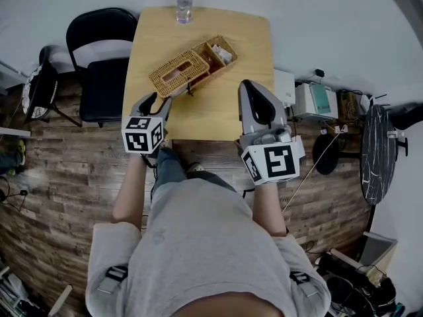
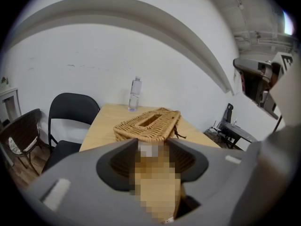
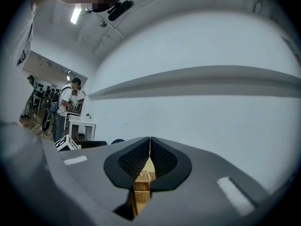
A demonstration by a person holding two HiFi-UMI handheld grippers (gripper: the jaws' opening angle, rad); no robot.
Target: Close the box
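A wicker box (image 1: 193, 66) lies slantwise on the wooden table (image 1: 211, 121). Its slotted lid (image 1: 177, 72) sits toward the left, and the basket part (image 1: 218, 51) at the right is uncovered, with white contents showing. My left gripper (image 1: 158, 100) hovers just short of the lid's near corner, jaws apart and nothing between them. In the left gripper view the lid (image 2: 148, 125) lies straight ahead of the left gripper (image 2: 151, 147). My right gripper (image 1: 246, 86) is shut and empty over the table to the right of the box. In its own view the right gripper (image 3: 149, 144) shows touching tips, and a bit of wicker (image 3: 142, 182) beneath.
A clear water bottle (image 1: 184, 3) stands at the table's far edge. A black chair (image 1: 106, 58) is at the table's left, and a wicker-seat chair (image 1: 39, 88) beyond it. White boxes (image 1: 310, 101) and a dark round table (image 1: 377, 150) stand at the right. A person (image 3: 63, 107) stands far off.
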